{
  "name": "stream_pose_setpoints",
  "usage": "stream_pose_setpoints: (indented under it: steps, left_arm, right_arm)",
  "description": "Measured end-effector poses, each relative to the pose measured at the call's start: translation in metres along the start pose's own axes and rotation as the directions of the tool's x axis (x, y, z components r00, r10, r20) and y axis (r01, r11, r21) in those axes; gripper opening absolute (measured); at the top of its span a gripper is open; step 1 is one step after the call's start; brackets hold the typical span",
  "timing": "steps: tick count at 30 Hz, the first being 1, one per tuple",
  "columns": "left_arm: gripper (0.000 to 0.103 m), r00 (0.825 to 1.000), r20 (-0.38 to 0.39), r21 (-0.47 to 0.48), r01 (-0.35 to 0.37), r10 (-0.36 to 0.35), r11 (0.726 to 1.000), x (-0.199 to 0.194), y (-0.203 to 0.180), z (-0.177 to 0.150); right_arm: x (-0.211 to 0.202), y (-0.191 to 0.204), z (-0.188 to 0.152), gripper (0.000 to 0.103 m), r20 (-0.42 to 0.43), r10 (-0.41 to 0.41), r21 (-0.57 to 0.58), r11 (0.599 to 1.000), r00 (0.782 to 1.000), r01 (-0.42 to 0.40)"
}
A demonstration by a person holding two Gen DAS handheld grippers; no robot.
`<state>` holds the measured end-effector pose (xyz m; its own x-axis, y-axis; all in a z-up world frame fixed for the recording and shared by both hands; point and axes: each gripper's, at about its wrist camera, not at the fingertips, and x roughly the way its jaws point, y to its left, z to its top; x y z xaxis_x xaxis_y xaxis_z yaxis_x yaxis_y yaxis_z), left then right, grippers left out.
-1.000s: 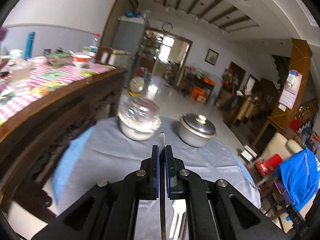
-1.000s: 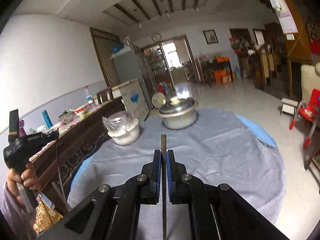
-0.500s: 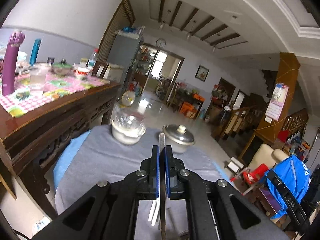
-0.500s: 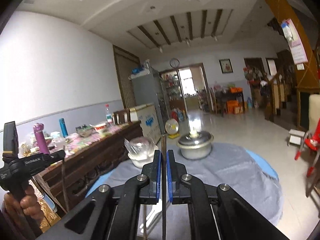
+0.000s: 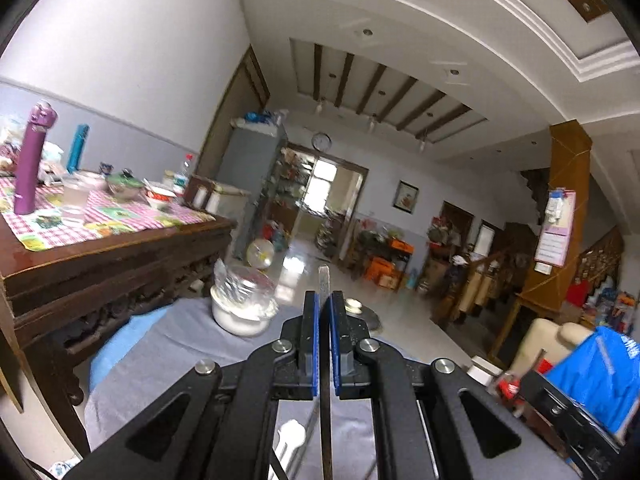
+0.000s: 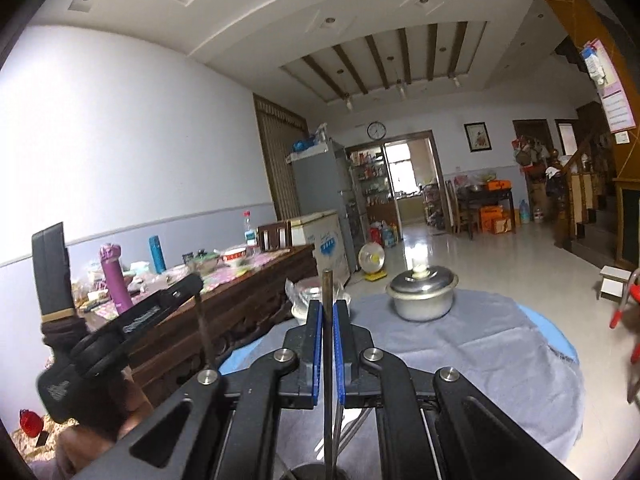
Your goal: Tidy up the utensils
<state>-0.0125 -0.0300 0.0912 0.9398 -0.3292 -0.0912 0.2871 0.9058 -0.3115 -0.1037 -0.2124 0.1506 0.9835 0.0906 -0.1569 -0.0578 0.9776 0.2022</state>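
daylit room, fisheye warp, floor glare

- Walls (image 6: 132, 128) — white above, grey band below
- Ceiling (image 6: 384, 60) — recessed, with dark wooden beams and spotlights
- Floor (image 6: 480, 248) — pale glossy tiles reflecting daylight
- Wall clock (image 6: 376, 130) — round, above the wide doorway (image 6: 404, 184)
- Framed picture (image 6: 475, 136) — right of the doorway
- Sideboard (image 5: 108, 256) — dark carved wood, checked pink cloth on top
- Refrigerator (image 6: 324, 196) — grey, beside the doorway
- Staircase (image 6: 592, 216) — wooden, far right
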Motion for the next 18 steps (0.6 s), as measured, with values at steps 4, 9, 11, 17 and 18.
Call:
stream_pose_setpoints:
  steps: [4, 9, 11, 17, 18]
  left_arm:
    - [0.005, 0.999, -0.014, 0.008, -0.03, 0.03, 1.0, 0.014, -0.002, -0.022]
    - [0.005, 0.998, -0.032, 0.036, -0.052, 0.054, 0.998, 0.018, -0.003, -0.042]
    - [0.005, 0.998, -0.029, 0.044, -0.055, 0.056, 0.997, 0.015, -0.005, -0.048]
    - [0.005, 0.998, -0.034, 0.067, -0.058, 0.06, 0.996, 0.009, -0.007, -0.057]
    - [0.005, 0.998, -0.038, 0.065, -0.054, 0.057, 0.996, 0.007, -0.008, -0.06]
  right_arm:
    - [0.003, -0.006, -0.01, 0.006, -0.034, -0.001, 0.009, 1.0, 0.999, 0.001]
    - [0.005, -0.014, -0.02, 0.006, -0.07, -0.003, 0.021, 1.0, 0.998, 0.004]
    - [0.005, -0.016, -0.024, 0.006, -0.085, -0.002, 0.024, 1.0, 0.996, 0.005]
    - [0.005, -0.018, -0.032, 0.006, -0.123, 0.01, 0.035, 0.999, 0.992, -0.006]
    - [0.005, -0.019, -0.033, 0.006, -0.125, 0.013, 0.038, 0.999, 0.992, -0.009]
